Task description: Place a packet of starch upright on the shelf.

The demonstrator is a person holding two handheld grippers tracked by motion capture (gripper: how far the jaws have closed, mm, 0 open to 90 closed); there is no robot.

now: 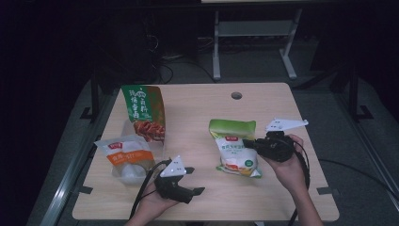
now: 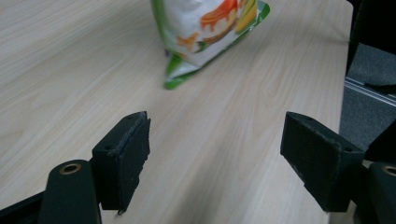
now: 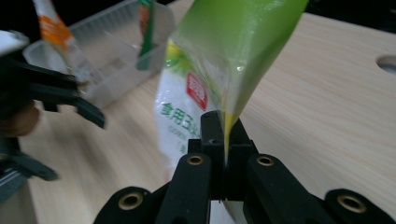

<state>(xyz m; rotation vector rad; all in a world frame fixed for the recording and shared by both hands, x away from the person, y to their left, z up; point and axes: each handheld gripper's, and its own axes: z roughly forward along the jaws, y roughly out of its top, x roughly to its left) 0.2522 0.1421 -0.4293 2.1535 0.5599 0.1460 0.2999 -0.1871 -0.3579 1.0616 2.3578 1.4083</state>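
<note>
Clear bin (image 3: 109,44) holds two pouches; right gripper (image 3: 225,140) pinches green-topped bag (image 3: 224,60).

The green-and-white bag (image 3: 205,88) clamped in my jaws carried a small red label and dark Chinese print reading 食用玉. The rest of that line was blurred. Large characters on the tall green packet (image 1: 143,110) were too small to read.
</note>
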